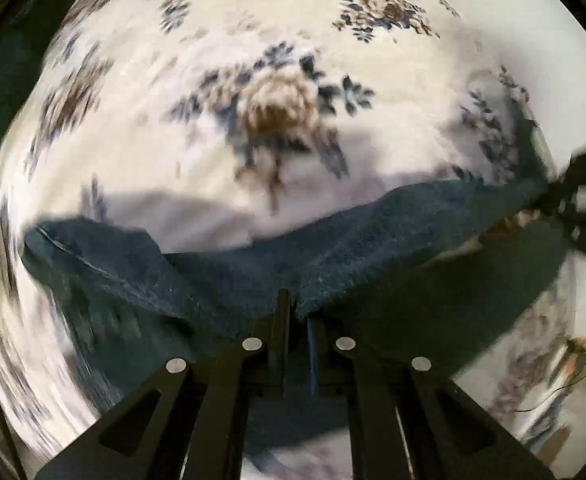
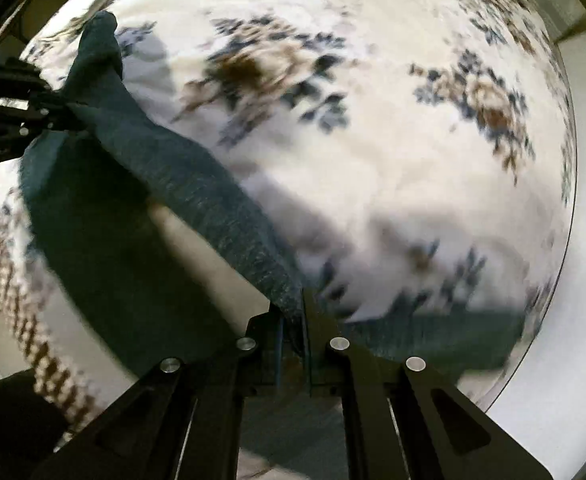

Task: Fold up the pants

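Below the pants point(image 1: 253, 256) lay only a white bedspread point(image 1: 221, 40) printed with blue and brown flowers; nothing stood between cloth and cover. The dark teal pants hung above it, stretched lengthwise between the two tools. The left gripper point(image 1: 293, 308) had its fingers clenched on one edge of the pants, the right gripper point(image 2: 295, 304) clenched on another. The left view alone showed the pants running sideways to the other tool at its right rim; the right view alone showed a checked cloth point(image 2: 9, 264) left of the pants.
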Demonstrator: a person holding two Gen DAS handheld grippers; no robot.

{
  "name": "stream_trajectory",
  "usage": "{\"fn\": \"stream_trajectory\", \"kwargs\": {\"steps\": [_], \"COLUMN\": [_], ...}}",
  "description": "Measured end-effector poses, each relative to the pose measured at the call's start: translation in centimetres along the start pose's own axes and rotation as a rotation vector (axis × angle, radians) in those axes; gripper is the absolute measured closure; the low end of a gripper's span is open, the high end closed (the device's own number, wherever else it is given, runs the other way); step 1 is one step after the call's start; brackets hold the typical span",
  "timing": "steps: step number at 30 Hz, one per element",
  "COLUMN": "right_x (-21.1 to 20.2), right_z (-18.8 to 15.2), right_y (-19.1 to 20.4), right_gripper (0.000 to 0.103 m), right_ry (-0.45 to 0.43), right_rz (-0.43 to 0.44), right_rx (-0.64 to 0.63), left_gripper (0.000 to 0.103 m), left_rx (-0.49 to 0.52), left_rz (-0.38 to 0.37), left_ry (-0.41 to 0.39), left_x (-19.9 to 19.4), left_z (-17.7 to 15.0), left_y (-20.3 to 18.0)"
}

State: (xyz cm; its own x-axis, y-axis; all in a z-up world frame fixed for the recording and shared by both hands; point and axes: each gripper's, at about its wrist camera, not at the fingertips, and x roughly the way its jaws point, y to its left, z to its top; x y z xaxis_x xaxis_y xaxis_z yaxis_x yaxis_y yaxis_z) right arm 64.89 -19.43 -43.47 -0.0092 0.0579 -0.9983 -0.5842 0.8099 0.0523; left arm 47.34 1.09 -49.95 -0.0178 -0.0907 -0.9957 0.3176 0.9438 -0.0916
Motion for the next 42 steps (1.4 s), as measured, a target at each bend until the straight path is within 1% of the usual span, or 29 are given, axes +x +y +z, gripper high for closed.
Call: {"fn": "stream_trajectory", "kwargs": {"steps": [2,3,4,6,7,9,10,11,12,13,14,15,16,17,18,19,20,21,22,23,25,27,30,32,33,37,38,40,42], "right_x": [-1.3,-1.8,-1.3,0.2,1.3,3.7,5.3,6.1,7.0,8.0,8.0,9.0,9.0,8.9,8.1,7.3,6.5,5.6,4.7,4.3,4.8,2.7,0.8,0.7,0.5,1.1,2.7,3.1,4.1], "right_z": [-3.3,-5.0,-6.2,-9.1,-9.8,-11.7,-12.0,-12.6,-13.3,-13.4,-13.7,-13.2,-13.0,-13.0,-13.2,-13.4,-13.6,-13.8,-14.1,-14.1,-13.0,-13.6,-13.8,-12.5,-12.5,-11.7,-11.2,-10.9,-10.9], "right_y": [2.1,3.6,5.1,8.0,9.0,10.2,10.3,10.6,10.8,10.9,10.8,10.6,10.4,10.3,10.2,10.2,10.3,10.4,10.5,10.4,9.3,9.0,8.1,7.0,7.0,4.6,4.1,2.7,1.9], "right_gripper": [0.095,0.095,0.095,0.095,0.095,0.095,0.094,0.093,0.09,0.089,0.088,0.084,0.078,0.054,0.028,0.02,0.015,0.015,0.015,0.015,0.012,0.012,0.011,0.01,0.01,0.01,0.01,0.01,0.01], "right_ry": [0.03,0.048,0.065,0.107,0.147,0.201,0.22,0.239,0.271,0.291,0.304,0.31,0.31,0.303,0.286,0.271,0.26,0.252,0.243,0.234,0.211,0.169,0.115,0.083,0.071,0.04,0.037,0.026,0.023], "right_rz": [0.034,0.05,0.056,0.07,0.076,0.086,0.086,0.08,0.076,0.079,0.077,0.071,0.072,0.088,0.132,0.165,0.178,0.165,0.153,0.151,0.147,0.109,0.019,-0.02,-0.033,-0.038,-0.041,-0.062,-0.078], "right_rx": [0.043,0.054,0.067,0.093,0.1,0.126,0.147,0.157,0.169,0.19,0.224,0.243,0.259,0.279,0.312,0.335,0.357,0.373,0.387,0.402,0.449,0.491,0.516,0.535,0.542,0.575,0.578,0.586,0.597], "left_gripper": [0.098,0.098,0.098,0.098,0.098,0.097,0.095,0.094,0.094,0.094,0.094,0.094,0.093,0.093,0.092,0.09,0.077,0.064,0.034,0.019,0.019,0.017,0.014,0.014,0.014,0.014,0.014,0.014,0.014], "left_rx": [-0.07,-0.094,-0.138,-0.196,-0.236,-0.274,-0.288,-0.305,-0.329,-0.364,-0.379,-0.395,-0.412,-0.42,-0.421,-0.414,-0.397,-0.39,-0.389,-0.387,-0.371,-0.362,-0.363,-0.365,-0.363,-0.363,-0.363,-0.36,-0.361], "left_rz": [-0.007,-0.014,-0.017,-0.027,-0.034,-0.033,-0.025,-0.027,-0.029,-0.032,-0.032,-0.03,-0.019,-0.012,0.0,0.02,0.05,0.074,0.09,0.096,0.139,0.186,0.211,0.212,0.212,0.221,0.225,0.25,0.256], "left_ry": [0.026,0.04,0.056,0.084,0.103,0.13,0.138,0.144,0.151,0.149,0.146,0.138,0.133,0.137,0.144,0.135,0.123,0.117,0.112,0.101,0.061,0.02,-0.022,-0.056,-0.063,-0.108,-0.116,-0.138,-0.153], "left_x": [0.7,1.0,1.9,3.9,5.6,8.2,9.3,10.0,10.4,10.5,10.3,9.9,9.4,9.1,8.6,7.9,7.1,6.5,6.1,5.6,4.1,2.6,0.8,-0.3,-0.6,-1.2,-1.0,-0.9,-0.7], "left_z": [-3.4,-4.6,-6.2,-8.2,-9.0,-10.0,-10.3,-10.7,-10.8,-10.8,-10.8,-10.7,-10.7,-10.7,-10.6,-10.5,-10.4,-10.2,-10.2,-10.2,-10.1,-9.9,-10.1,-10.1,-10.4,-9.7,-9.8,-8.9,-8.4], "left_y": [-1.1,-1.1,-1.2,-1.4,-1.3,-1.3,-1.3,-1.2,-1.1,-1.0,-1.0,-1.1,-1.3,-1.5,-1.9,-2.4,-3.0,-3.5,-3.8,-4.1,-5.0,-5.8,-6.0,-6.1,-5.2,-5.5,-5.5,-5.5,-5.6]}}
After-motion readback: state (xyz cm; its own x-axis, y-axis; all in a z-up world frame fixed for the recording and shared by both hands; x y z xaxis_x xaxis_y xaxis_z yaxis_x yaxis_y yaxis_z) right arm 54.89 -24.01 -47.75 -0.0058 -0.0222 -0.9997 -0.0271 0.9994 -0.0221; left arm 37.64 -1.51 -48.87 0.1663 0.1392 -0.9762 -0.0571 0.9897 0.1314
